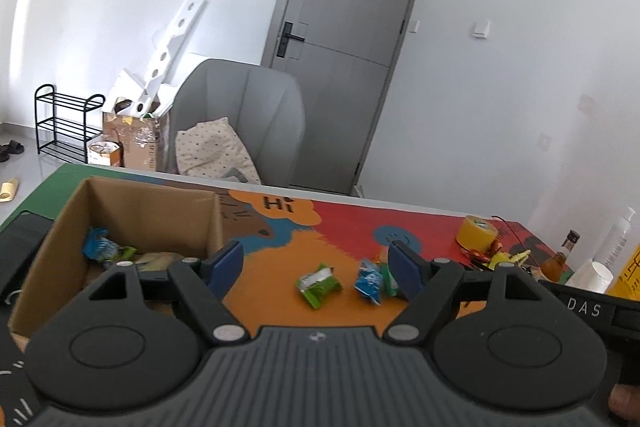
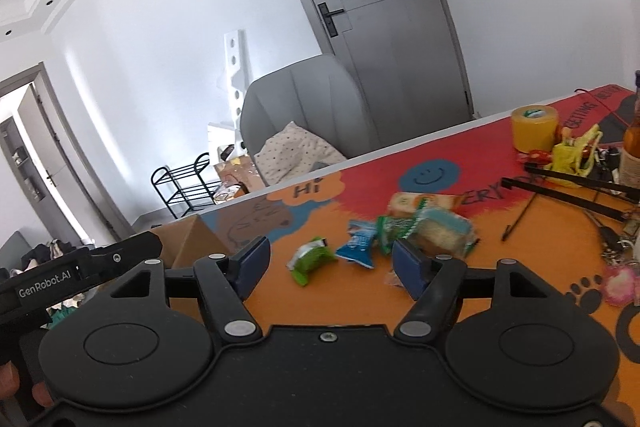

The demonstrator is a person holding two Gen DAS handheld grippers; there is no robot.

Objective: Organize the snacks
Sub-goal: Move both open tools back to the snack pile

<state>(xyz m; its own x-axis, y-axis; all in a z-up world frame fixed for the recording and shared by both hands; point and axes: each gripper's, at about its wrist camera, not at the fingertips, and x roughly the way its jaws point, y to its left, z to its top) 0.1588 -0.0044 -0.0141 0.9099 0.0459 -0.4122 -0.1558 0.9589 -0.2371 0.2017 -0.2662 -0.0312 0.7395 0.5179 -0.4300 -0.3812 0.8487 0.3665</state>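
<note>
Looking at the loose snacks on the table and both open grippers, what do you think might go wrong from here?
1. The blue packet touches a green packet and the cake packs, so the right gripper may pinch two.
2. Both grippers face the same pile; the left gripper could collide with the right one.
3. Crinkly wrappers may slip before reaching the box.

Cardboard box (image 1: 152, 211) on table (image 1: 280, 267) at left; loose snack packets (image 1: 319, 283) right of it
</note>
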